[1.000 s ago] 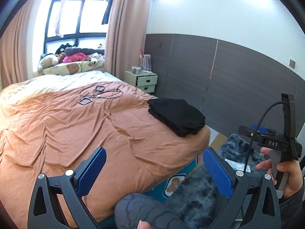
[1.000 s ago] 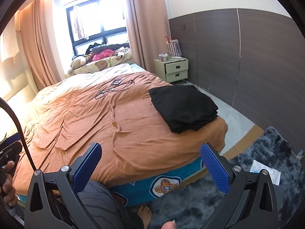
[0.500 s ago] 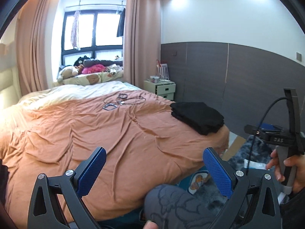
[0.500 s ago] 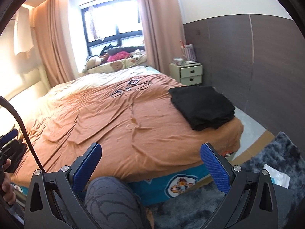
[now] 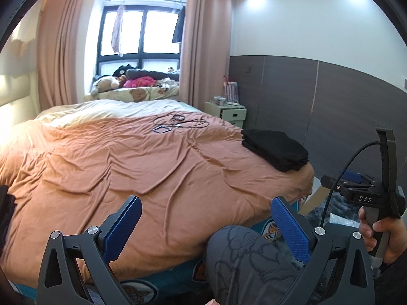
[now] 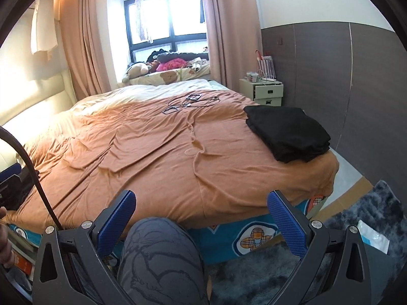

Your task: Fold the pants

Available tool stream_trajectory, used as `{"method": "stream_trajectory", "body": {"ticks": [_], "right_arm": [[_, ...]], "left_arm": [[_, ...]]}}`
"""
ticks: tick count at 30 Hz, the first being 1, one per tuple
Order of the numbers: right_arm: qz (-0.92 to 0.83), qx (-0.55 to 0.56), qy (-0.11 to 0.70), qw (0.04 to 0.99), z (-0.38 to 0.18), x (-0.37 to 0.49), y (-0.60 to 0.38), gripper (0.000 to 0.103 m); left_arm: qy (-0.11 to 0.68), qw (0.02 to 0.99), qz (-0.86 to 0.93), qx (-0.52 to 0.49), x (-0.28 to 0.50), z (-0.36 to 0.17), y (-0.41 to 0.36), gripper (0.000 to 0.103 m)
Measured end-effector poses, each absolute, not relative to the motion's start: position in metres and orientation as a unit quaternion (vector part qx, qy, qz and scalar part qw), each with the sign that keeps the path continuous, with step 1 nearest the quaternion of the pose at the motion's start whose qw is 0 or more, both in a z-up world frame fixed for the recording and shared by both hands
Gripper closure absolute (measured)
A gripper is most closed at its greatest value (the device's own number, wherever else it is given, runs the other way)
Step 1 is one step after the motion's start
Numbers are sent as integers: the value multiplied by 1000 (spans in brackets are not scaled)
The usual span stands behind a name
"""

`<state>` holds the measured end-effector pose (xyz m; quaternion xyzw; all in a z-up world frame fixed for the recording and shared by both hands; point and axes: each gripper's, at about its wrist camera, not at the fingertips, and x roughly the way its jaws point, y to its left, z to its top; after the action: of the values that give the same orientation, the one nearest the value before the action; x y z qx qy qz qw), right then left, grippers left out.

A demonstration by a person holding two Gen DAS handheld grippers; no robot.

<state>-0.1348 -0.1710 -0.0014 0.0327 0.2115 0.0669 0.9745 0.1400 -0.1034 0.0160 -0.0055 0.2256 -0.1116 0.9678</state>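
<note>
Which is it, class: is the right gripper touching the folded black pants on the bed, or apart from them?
Apart. In the right wrist view the right gripper hangs open at the bed's near edge, with bare orange cover between it and the black pants.

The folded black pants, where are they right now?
In both wrist views the folded black pants lie on the bed's orange cover, at its right corner near the foot, with the small nightstand beyond them.

One folded pants stack [image 6: 287, 134], two grippers [image 5: 206, 226]
</note>
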Motion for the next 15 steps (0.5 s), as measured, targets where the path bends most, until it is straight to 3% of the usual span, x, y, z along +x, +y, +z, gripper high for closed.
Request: {"method": "stream_trajectory", "body": {"ticks": [15], "right_arm": [[58,38,210,975,-12,-148,-131,0]], "left_arm": [[229,970,-74,-19,117,2,-78,1]]}}
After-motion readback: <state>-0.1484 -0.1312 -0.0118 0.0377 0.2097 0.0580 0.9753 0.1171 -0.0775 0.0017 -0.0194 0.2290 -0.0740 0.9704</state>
